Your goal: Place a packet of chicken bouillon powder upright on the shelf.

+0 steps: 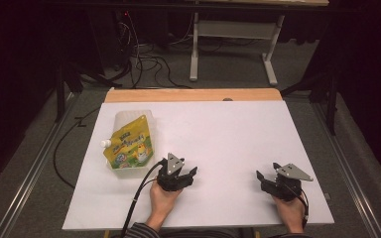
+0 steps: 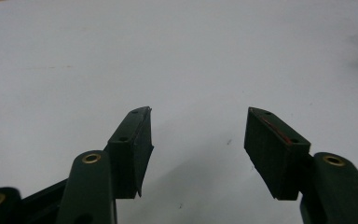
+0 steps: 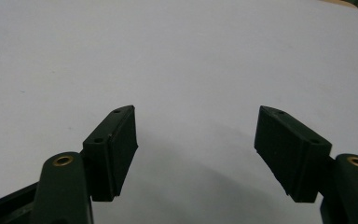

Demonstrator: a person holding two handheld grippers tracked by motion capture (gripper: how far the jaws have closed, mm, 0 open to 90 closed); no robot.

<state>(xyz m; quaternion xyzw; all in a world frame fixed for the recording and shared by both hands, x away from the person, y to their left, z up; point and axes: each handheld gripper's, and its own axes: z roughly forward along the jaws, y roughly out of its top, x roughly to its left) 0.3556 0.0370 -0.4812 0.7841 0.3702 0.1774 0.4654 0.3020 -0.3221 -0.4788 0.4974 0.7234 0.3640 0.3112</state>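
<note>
A yellow and green spouted pouch (image 1: 129, 142) with a white cap lies in a clear plastic tub (image 1: 124, 171) at the left of the white table (image 1: 228, 134). My left gripper (image 1: 178, 171) rests near the table's front, just right of the tub and apart from it. Its jaws stand open over bare white surface in the left gripper view, left gripper (image 2: 198, 140). My right gripper (image 1: 268, 179) sits at the front right, held by a hand. In the right gripper view the right gripper (image 3: 196, 140) is open with nothing between its jaws.
A wooden strip (image 1: 193, 94) runs along the table's far edge. Beyond it stand a grey desk frame (image 1: 233, 44) and tangled cables (image 1: 144, 59) on the floor. Metal rails (image 1: 30, 168) flank the table on both sides.
</note>
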